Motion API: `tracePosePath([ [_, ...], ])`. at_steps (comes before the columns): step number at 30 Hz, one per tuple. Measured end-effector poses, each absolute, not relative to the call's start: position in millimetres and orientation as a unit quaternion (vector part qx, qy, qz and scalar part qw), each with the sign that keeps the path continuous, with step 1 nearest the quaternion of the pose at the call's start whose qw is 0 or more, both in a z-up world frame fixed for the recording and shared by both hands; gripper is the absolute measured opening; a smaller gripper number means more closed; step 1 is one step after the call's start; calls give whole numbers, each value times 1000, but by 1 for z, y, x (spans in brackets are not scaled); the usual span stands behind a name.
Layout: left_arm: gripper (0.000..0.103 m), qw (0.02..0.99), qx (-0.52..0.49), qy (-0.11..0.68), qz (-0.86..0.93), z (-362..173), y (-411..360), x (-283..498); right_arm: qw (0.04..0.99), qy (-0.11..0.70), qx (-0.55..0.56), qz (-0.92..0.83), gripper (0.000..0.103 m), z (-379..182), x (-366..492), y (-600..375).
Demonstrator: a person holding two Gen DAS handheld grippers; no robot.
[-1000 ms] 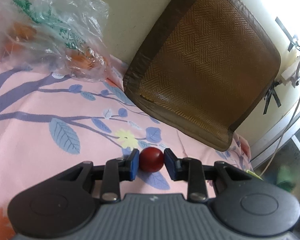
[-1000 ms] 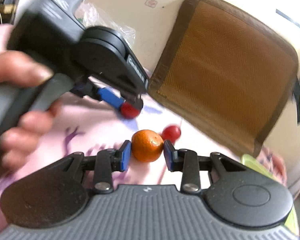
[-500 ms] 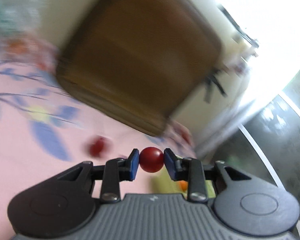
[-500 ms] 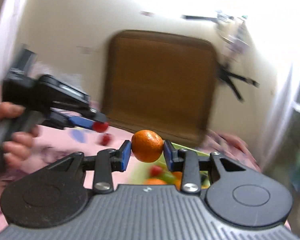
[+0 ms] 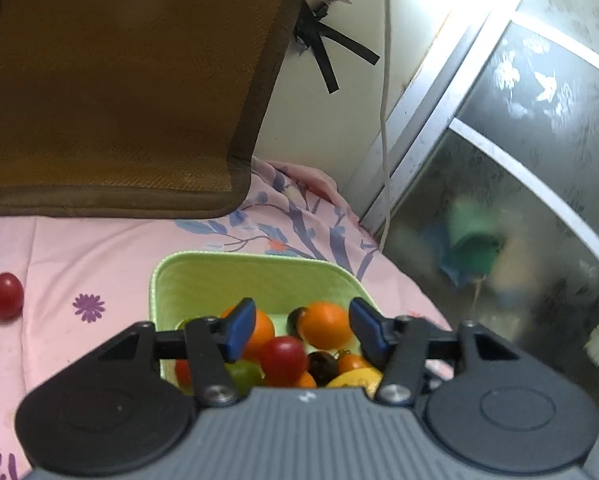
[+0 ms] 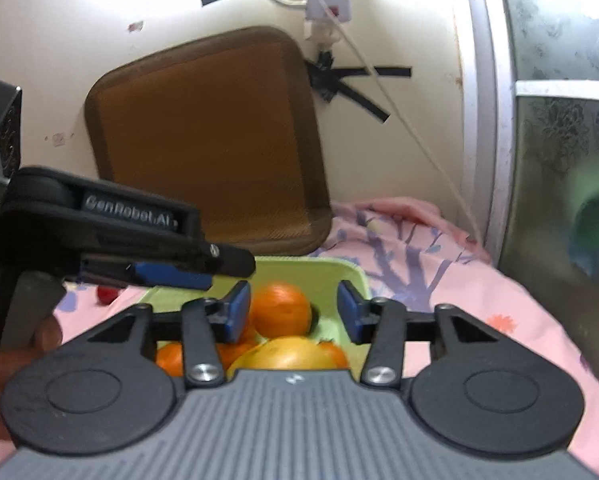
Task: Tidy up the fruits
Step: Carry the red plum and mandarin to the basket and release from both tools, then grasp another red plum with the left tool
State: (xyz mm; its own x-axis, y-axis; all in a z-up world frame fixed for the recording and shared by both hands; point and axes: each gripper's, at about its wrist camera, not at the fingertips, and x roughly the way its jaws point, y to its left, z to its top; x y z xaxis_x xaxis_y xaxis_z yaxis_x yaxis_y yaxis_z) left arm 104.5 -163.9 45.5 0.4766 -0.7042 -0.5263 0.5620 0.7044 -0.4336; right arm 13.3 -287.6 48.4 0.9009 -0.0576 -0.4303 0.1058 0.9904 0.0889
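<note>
A light green tray (image 5: 235, 276) on the pink floral cloth holds several fruits: oranges, red and green tomatoes, a yellow fruit. My left gripper (image 5: 301, 330) is open above the tray, with a red tomato (image 5: 282, 360) below and between its fingers, apart from them. My right gripper (image 6: 293, 312) is open above the same tray (image 6: 299, 270), an orange (image 6: 280, 309) just below it among other oranges and a large yellow fruit (image 6: 287, 354). One red tomato (image 5: 6, 295) lies alone on the cloth to the left; it also shows in the right wrist view (image 6: 106, 294).
A brown woven cushion (image 5: 131, 92) leans on the wall behind the tray. A white cable (image 5: 385, 120) hangs from a wall socket. A glass sliding door (image 5: 519, 184) stands at the right, past the cloth's edge. The left gripper's body (image 6: 99, 232) crosses the right view.
Both grippers swung right to above the green tray and opened. The red tomato left the left gripper and the orange left the right gripper; both now lie in the tray.
</note>
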Motion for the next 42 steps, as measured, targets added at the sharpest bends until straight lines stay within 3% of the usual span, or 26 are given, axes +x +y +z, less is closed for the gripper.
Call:
tracePosePath([
  [9, 49, 896, -169, 310, -270, 68, -68, 124, 975, 179, 117, -54, 51, 57, -8, -311],
  [14, 49, 917, -162, 313, -185, 60, -10, 139, 981, 151, 120, 33, 51, 63, -19, -276],
  [24, 49, 917, -47, 361, -163, 6, -56, 167, 970, 200, 66, 123, 50, 42, -14, -220],
  [25, 47, 917, -41, 362, -161, 2, -60, 170, 970, 200, 67, 120, 50, 42, -13, -222],
  [28, 27, 923, -17, 351, -155, -4, -68, 169, 971, 201, 71, 109, 50, 42, -13, -226],
  [42, 27, 884, -51, 337, -318, 28, -34, 52, 943, 260, 47, 205, 51, 35, -29, -201],
])
